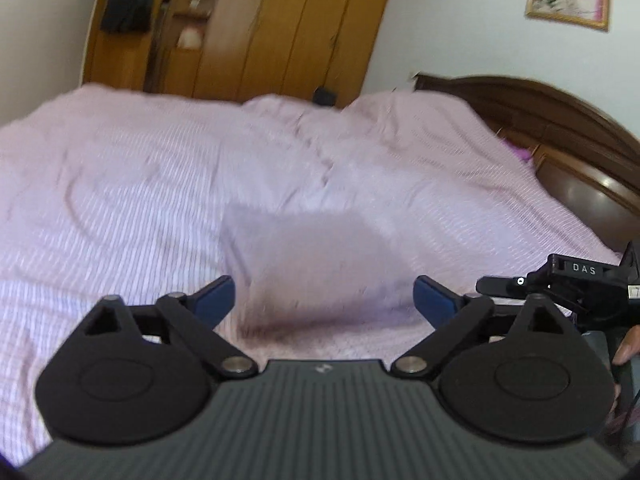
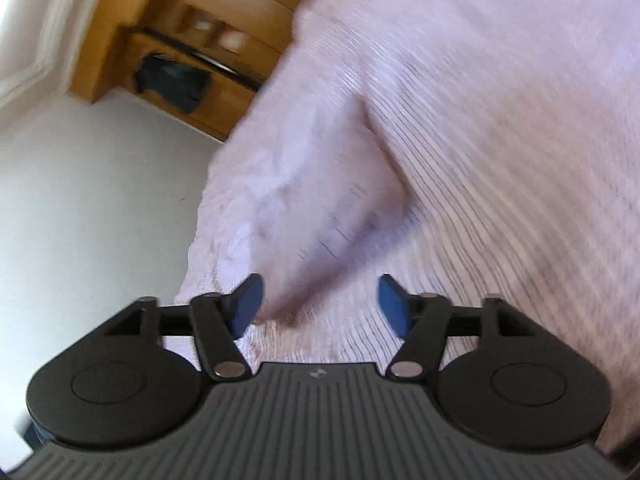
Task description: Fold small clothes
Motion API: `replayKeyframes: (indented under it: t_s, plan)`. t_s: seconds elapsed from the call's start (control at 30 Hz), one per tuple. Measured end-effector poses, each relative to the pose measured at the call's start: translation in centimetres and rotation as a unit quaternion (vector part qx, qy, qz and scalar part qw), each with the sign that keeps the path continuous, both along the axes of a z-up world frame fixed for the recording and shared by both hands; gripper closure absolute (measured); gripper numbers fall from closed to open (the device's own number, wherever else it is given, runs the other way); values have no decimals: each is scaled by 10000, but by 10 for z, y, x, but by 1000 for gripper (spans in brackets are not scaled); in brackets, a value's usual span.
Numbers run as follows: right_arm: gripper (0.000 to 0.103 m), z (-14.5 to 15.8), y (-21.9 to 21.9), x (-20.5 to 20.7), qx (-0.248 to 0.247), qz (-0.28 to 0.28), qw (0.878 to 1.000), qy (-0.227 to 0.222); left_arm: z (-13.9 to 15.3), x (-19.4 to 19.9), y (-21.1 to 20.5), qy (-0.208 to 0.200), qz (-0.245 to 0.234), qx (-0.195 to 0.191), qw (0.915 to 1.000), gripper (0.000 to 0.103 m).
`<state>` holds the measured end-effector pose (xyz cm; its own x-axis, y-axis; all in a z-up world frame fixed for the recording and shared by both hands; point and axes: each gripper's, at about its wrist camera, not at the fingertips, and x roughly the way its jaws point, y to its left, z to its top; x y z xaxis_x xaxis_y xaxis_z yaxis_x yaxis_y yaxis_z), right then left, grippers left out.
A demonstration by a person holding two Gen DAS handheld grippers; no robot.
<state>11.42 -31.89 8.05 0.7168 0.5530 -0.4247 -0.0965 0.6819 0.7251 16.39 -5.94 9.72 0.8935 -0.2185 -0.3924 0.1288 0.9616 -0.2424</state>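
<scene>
A small pale lilac garment lies flat on the pink striped bedcover, blurred, just ahead of my left gripper. That gripper hovers above it, open, with its blue pads wide apart and nothing between them. In the tilted right wrist view the same garment stretches away near the bed's edge. My right gripper is open above its near end, and its blue pads hold nothing.
The dark wooden headboard rises at the right and a wooden wardrobe stands behind the bed. The black frame of the right-hand tool and a fingertip show at the right edge. Pale floor lies beside the bed.
</scene>
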Motion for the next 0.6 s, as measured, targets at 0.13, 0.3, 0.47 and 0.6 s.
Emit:
replayKeyframes:
  t_s: [0.13, 0.3, 0.47, 0.6]
  plan:
    - [12, 13, 23, -4, -691, 50, 9875, -1415, -12, 24, 3, -285, -53, 164, 9994, 1]
    - [0, -9, 51, -5, -1747, -36, 9340, -3117, -42, 57, 7, -678, -54, 489, 9965, 1]
    - [0, -36, 74, -5, -2629, -130, 8986, -3511, -79, 75, 11, -820, -265, 503, 9950, 1]
    - [0, -58, 84, 15, -2770, -132, 9016, -3321, -113, 85, 10, -719, -319, 620, 9950, 1]
